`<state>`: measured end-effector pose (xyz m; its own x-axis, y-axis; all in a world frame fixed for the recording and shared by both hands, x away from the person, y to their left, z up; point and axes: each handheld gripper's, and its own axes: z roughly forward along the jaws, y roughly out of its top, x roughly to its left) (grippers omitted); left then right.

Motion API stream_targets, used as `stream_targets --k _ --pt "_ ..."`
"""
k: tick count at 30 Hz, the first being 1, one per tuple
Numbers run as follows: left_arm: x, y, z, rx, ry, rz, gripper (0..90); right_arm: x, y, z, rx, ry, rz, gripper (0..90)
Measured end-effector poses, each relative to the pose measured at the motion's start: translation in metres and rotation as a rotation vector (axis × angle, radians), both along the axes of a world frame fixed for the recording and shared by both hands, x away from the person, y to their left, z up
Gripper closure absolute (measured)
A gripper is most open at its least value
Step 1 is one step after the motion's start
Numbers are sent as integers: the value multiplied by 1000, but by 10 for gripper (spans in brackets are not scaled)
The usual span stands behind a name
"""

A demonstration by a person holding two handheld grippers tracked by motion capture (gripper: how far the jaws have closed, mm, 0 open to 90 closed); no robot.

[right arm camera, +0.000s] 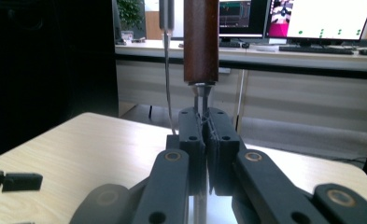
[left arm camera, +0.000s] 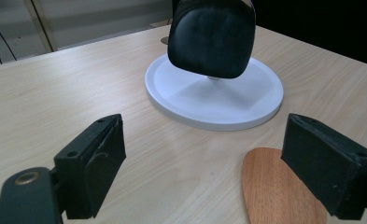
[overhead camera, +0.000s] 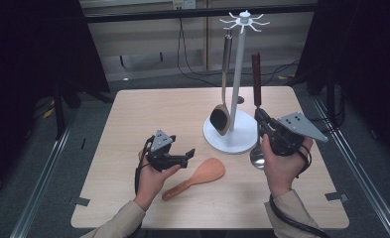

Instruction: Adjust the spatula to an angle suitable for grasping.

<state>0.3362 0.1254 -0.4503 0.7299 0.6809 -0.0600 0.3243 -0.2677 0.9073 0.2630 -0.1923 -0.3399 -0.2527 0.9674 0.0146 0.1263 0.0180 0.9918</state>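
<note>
Nearest the camera, two sleeved forearms come in from the near edge of the pale wooden table (overhead camera: 133, 106). The right gripper (overhead camera: 260, 118) is clenched on the thin metal neck of a dark-wood-handled steel ladle (overhead camera: 256, 79), held upright just right of the white utensil stand with its round base and hook crown (overhead camera: 238, 74); the bowl hangs below the hand at the base's right rim. From the right gripper view the jaws pinch the neck just under the wooden handle (right arm camera: 201, 42).

The step in hand looks like hanging the ladle on a free hook. To do it well, I would keep the handle vertical, raise it until its top clears the crown, then bring the hanging end over a hook on the right side and lower gently.

A black-headed spatula with a steel handle (overhead camera: 222, 89) already hangs on the left of the pole and could be knocked swinging. The left gripper (overhead camera: 186, 154) waits released, jaws wide, over the near left table beside a flat reddish wooden rice paddle (overhead camera: 197, 177), well clear.
</note>
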Motion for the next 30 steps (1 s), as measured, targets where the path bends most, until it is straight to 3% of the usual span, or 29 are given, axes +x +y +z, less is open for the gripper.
stream_targets --k 8,13,21,30 --pt "1 1 -1 -3 0 0 135 9 10 14 -19 -16 -4 867" --pt "2 1 -1 3 2 -2 135 17 18 25 -61 -34 -13 867" --pt "3 1 -2 -8 5 -5 136 29 21 39 -70 -42 -36 867" --pt "3 0 -3 0 12 -13 137 37 25 44 -86 -33 -41 867"
